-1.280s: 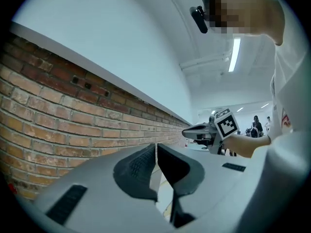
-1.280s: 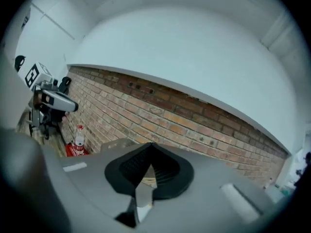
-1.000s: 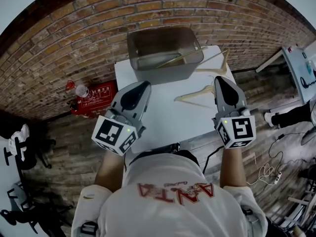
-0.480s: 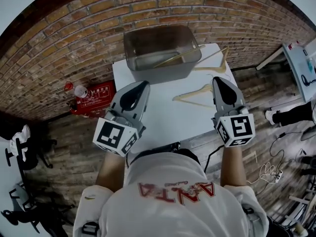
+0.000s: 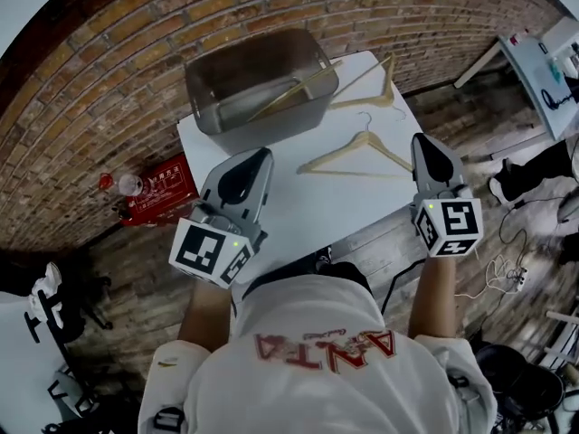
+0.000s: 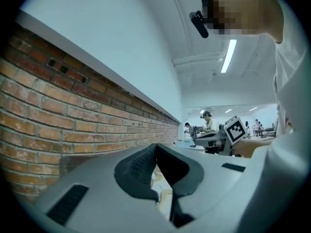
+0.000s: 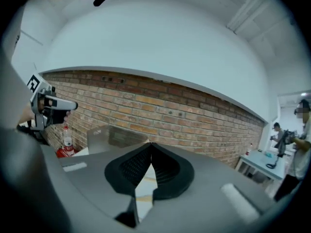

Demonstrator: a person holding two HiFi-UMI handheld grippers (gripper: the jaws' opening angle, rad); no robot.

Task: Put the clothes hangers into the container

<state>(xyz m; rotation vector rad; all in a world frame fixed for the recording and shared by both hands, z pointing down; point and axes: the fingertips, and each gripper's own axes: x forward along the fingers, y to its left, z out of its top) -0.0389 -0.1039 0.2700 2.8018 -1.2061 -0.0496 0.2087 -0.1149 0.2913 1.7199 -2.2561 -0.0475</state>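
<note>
A grey container point(image 5: 220, 78) stands at the far end of the white table point(image 5: 298, 208). One wooden hanger point(image 5: 291, 90) leans inside it and sticks out over its right rim. A second hanger point(image 5: 369, 87) lies beside the container on the right. A third hanger point(image 5: 355, 154) lies flat in the middle of the table. My left gripper point(image 5: 259, 155) point(image 6: 156, 147) hovers over the table's near left, shut and empty. My right gripper point(image 5: 423, 141) point(image 7: 151, 144) is at the table's right edge, just right of the third hanger, shut with nothing in it.
A brick wall point(image 5: 136, 43) runs behind the table. A red box point(image 5: 167, 181) and a bottle point(image 5: 127, 185) lie on the floor at the left. Cables point(image 5: 507, 260), another table point(image 5: 543, 57) and a seated person's legs point(image 5: 534, 174) are at the right.
The head view has swung, so the table now sits tilted. My right gripper has drawn off to the right of the middle hanger. The left gripper has barely moved.
</note>
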